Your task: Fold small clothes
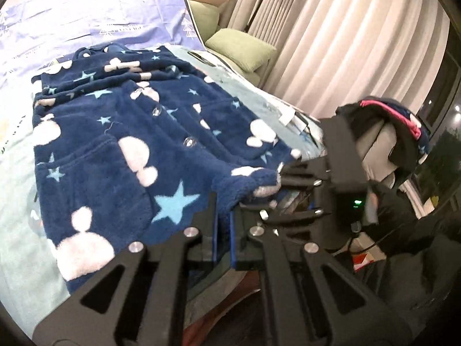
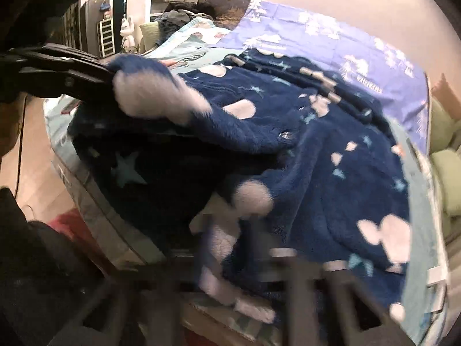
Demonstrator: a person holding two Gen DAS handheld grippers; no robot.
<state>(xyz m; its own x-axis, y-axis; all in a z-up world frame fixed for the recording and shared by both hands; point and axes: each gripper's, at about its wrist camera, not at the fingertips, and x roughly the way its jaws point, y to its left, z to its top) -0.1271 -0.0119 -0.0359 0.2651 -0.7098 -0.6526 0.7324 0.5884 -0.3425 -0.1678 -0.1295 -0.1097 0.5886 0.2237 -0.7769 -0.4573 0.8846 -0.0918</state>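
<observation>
A navy fleece garment [image 1: 121,144] with white blobs, light-blue stars and buttons lies spread on the bed; it also shows in the right wrist view [image 2: 331,150]. My left gripper [image 1: 224,216] is shut on its near hem. My right gripper [image 1: 279,184] shows side-on at the right, shut on the hem corner. In the right wrist view my right gripper [image 2: 230,230] is blurred and buried in fleece, and my left gripper [image 2: 109,77] pinches a lifted fold of the garment at the upper left.
The bed has a light-blue sheet [image 1: 17,201] and a lavender quilt [image 1: 95,14]. Green cushions [image 1: 242,49] and curtains [image 1: 345,43] stand beyond the bed. A chair with dark clothes [image 1: 397,132] is at the right. The mattress edge [image 2: 95,201] and floor lie below.
</observation>
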